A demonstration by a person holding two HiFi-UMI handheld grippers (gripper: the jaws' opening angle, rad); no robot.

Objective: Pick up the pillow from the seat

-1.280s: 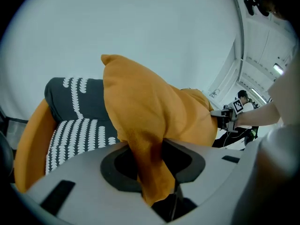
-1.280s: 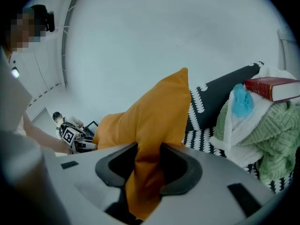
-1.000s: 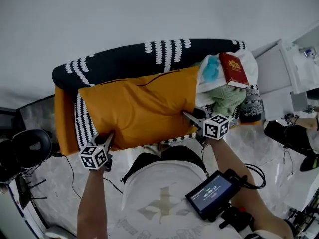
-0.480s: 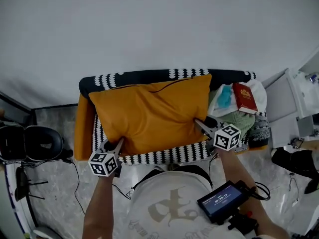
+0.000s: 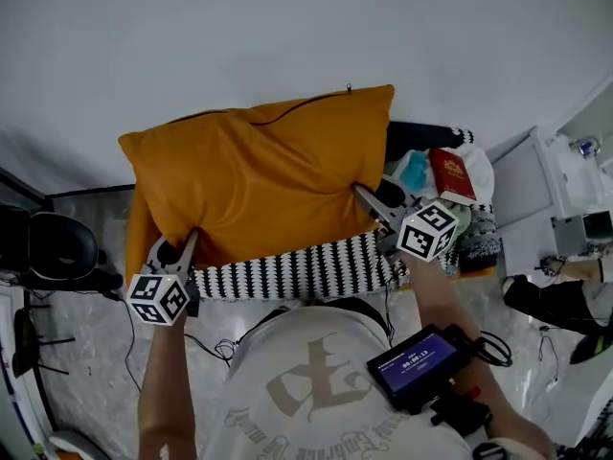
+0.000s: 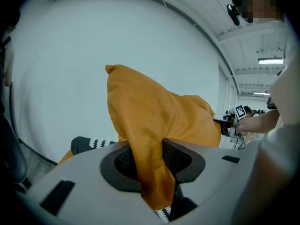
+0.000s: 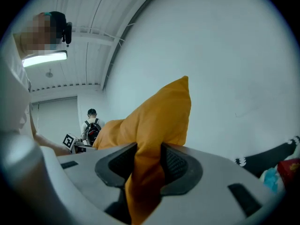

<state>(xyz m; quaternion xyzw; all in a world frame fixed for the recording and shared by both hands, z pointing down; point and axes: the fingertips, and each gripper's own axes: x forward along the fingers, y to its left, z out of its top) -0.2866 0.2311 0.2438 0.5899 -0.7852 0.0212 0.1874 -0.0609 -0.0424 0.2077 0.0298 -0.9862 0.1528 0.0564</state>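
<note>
The left gripper [image 6: 150, 164] has its jaws closed on a fold of the orange pillow [image 6: 161, 118]; the cloth is pinched between the two dark ribbed pads and hangs down past them. The right gripper [image 7: 147, 165] grips the same pillow in the same way, with a bunched fold squeezed between its pads and one corner of the pillow standing up above them.

In the head view the left gripper holds the pillow's lower left corner and the right gripper holds its right edge, near the lower right corner. The pillow is stretched broad between them, raised in front of the pale wall [image 5: 287, 36], with a zip line running along its top edge.

Just below the pillow lies the seat [image 5: 297, 268], covered in a black and white patterned cloth. A strip of this cloth is bare under the pillow's lower edge. The seat's dark backrest shows past the pillow's right edge.

To the right of the pillow, on the seat's end, sits a pile of things: a red book [image 5: 450, 174], something light blue [image 5: 414, 172] just beside the book on the pillow side, and green knitted cloth [image 5: 467, 220] below them. Farther right of the pillow stands a white cabinet [image 5: 536, 190]. To the pillow's left is a black chair [image 5: 59, 253].

Below the pillow, the person's right forearm carries a small screen [image 5: 419, 362]. In the right gripper view, another person with a backpack [image 7: 92, 127] stands far behind the pillow.
</note>
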